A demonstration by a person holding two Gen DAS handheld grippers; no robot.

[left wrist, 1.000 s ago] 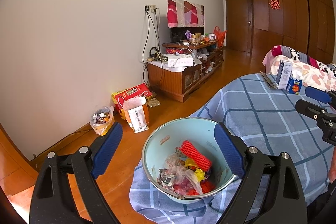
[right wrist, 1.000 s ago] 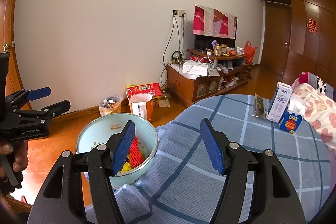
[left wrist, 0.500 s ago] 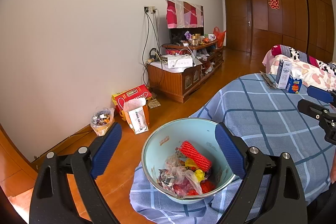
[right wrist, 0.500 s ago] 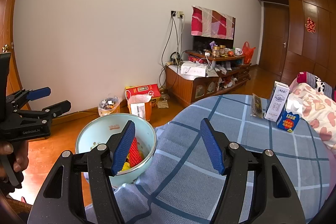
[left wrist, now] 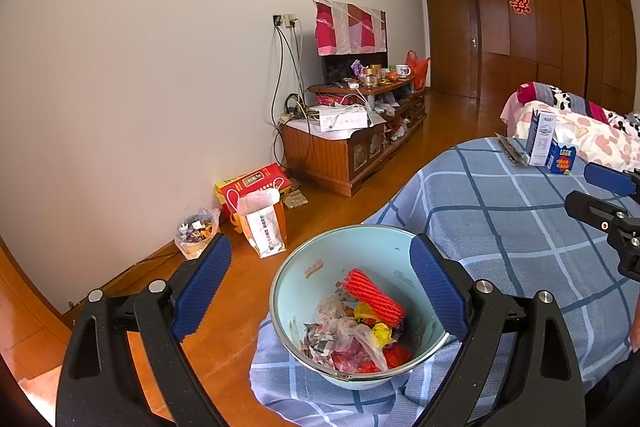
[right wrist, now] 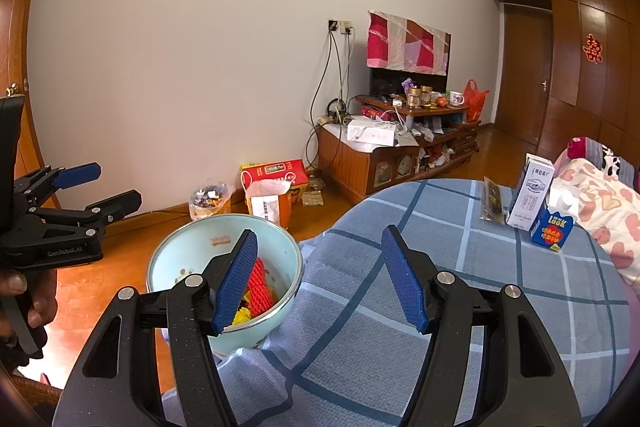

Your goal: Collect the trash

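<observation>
A light blue basin (left wrist: 312, 275) sits on the near corner of the blue checked bed (left wrist: 500, 211). It holds crumpled wrappers, plastic and a red ribbed roll (left wrist: 374, 291). My left gripper (left wrist: 320, 283) is open and empty, its fingers straddling the basin from above. My right gripper (right wrist: 320, 279) is open and empty over the bedspread (right wrist: 460, 291), its left finger in front of the basin (right wrist: 188, 247). A white milk carton (right wrist: 530, 197), a blue snack box (right wrist: 552, 231) and a dark flat packet (right wrist: 492, 201) stand at the bed's far side.
A wooden TV cabinet (left wrist: 344, 151) with clutter stands against the white wall. On the wooden floor lie a red box (left wrist: 252, 183), a paper bag (left wrist: 264, 223) and a clear bag of scraps (left wrist: 196, 233). A quilt with pink hearts (right wrist: 600, 203) lies at the right.
Both grippers stay open and nearly still. The right view has shifted slightly, bringing the carton and snack box a little nearer to centre.
</observation>
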